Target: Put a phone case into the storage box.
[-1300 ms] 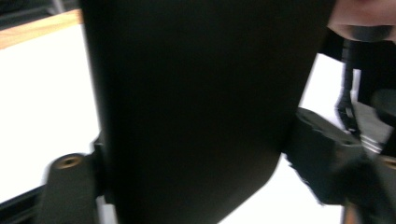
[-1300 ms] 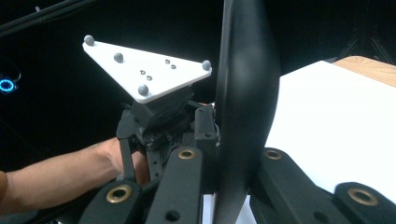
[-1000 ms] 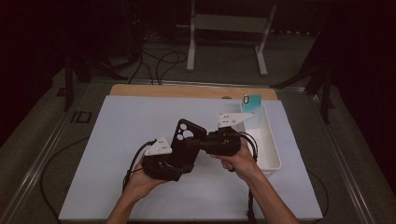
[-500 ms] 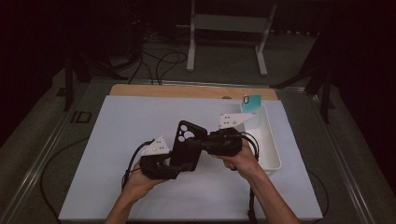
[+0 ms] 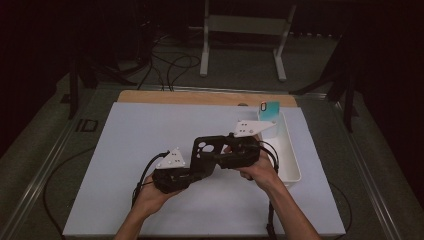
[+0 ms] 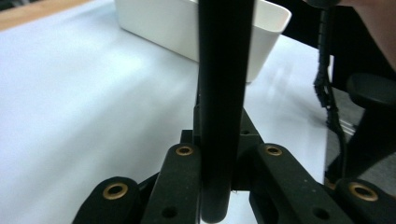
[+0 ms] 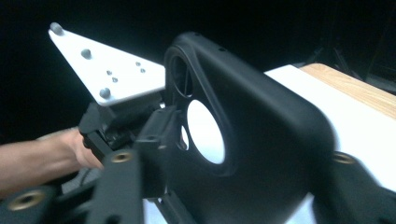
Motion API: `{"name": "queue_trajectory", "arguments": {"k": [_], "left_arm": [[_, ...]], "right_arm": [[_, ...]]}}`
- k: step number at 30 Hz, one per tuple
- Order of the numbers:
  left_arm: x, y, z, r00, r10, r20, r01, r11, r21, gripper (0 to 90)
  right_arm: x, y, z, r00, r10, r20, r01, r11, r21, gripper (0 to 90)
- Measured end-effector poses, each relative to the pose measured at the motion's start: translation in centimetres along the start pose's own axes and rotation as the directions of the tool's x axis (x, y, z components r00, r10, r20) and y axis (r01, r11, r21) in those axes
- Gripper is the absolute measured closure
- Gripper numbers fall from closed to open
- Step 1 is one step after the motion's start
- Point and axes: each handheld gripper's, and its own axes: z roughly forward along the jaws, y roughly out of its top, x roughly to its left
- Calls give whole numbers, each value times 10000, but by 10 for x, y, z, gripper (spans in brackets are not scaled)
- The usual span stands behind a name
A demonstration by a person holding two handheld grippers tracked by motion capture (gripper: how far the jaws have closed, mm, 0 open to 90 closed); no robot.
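Black phone case: moulded plastic shell with round camera cut-outs (image 5: 206, 149), held edge-up above the white surface (image 5: 125, 150), between both tongs
Left tongs (image 5: 197, 171): jaws just closed, clenched on the case's lower edge; case seen as a dark upright bar (image 6: 223, 93) between the jaws in the left gripper view
Right tongs (image 5: 220, 155): jaws just opening, released, pads apart with the case (image 7: 252, 130) between them
White plastic bin (image 5: 290, 165): long, on the surface just right of the right hand (image 5: 257, 169)
Teal card (image 5: 270, 109): upright at the bin's far end
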Motion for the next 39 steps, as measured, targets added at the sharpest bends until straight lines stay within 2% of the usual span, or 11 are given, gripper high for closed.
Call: {"name": "queue_trajectory", "arguments": {"k": [3,8,14,18,21,28,29,32,35,36,39], "left_arm": [[0,1,-1,9999,-4,-163,2,9999,-127,853],[1,1,-5,9982,-86,-592,67,9995,-318,854],[5,2,-10,9941,-329,-1029,278,9984,-498,853],[6,1,-13,9872,-590,-1479,487,9962,-725,852],[7,1,-14,9839,-668,-1655,537,9951,-826,852],[7,0,-15,9694,-872,-2294,670,9933,-945,851],[7,0,-15,9631,-911,-2534,675,9927,-1003,851],[6,-1,-15,9544,-953,-2830,699,9927,-987,851],[6,-1,-14,9511,-964,-2935,702,9927,-986,851],[5,-1,-13,9472,-979,-3055,716,9928,-960,851],[4,-2,-10,9454,-1009,-3098,754,9928,-931,851]], "right_arm": [[3,1,2,9994,-89,327,83,9998,185,309],[6,1,4,9949,-138,1000,113,9996,252,209],[5,1,3,9905,52,1374,-79,9998,193,179],[4,1,2,9812,144,1926,-207,9993,308,158],[7,0,4,9761,78,2173,-168,9991,394,150],[11,4,7,9645,377,2612,-493,9981,380,97],[11,4,7,9635,378,2652,-485,9982,342,93],[11,6,8,9599,528,2752,-596,9981,166,92],[12,8,8,9569,662,2829,-689,9976,-4,91],[12,11,9,9567,736,2816,-709,9973,-198,91],[14,14,12,9544,794,2877,-705,9967,-412,92]]}}
